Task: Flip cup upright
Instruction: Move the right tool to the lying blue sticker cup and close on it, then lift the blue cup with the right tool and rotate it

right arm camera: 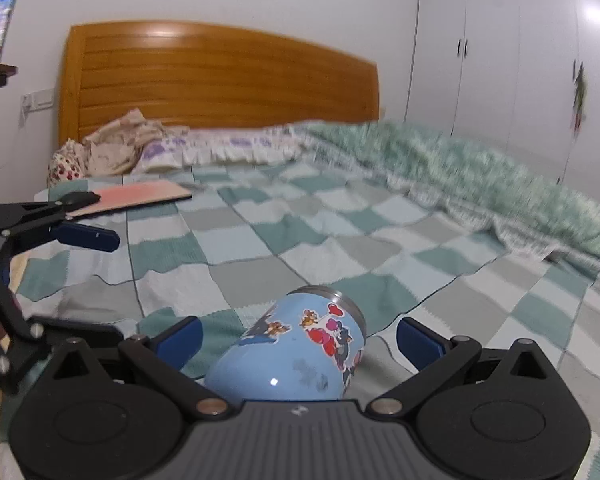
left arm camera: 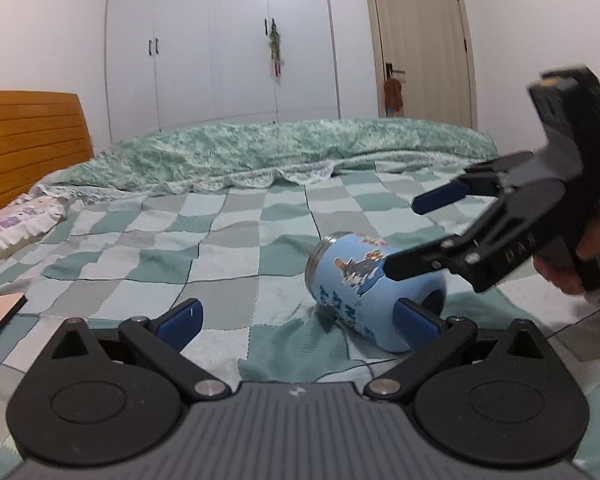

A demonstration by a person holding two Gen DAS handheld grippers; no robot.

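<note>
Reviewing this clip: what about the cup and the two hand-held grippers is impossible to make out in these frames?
- Cup base: right wrist view, cut off behind the right hand-held gripper body.
- Cup mouth: left wrist view, points away; whether anything is inside is hidden.
- Contact: the right hand-held gripper overlaps the cup in the left wrist view; touching or not is unclear.
- Left hand-held gripper: right wrist view, mostly cut off by the left edge.
- Green quilt: motion-blurred.

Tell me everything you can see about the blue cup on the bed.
The cup is light blue with cartoon cat-and-mouse stickers, red hearts and a silvery metal rim band. It looks glossy, like coated metal. It lies tipped on its side on the checkered blanket, not upright, and a dark hollow shows at one end in the left wrist view. The right claw is open with fingers either side of it, not gripping; the left claw is open too.
</note>
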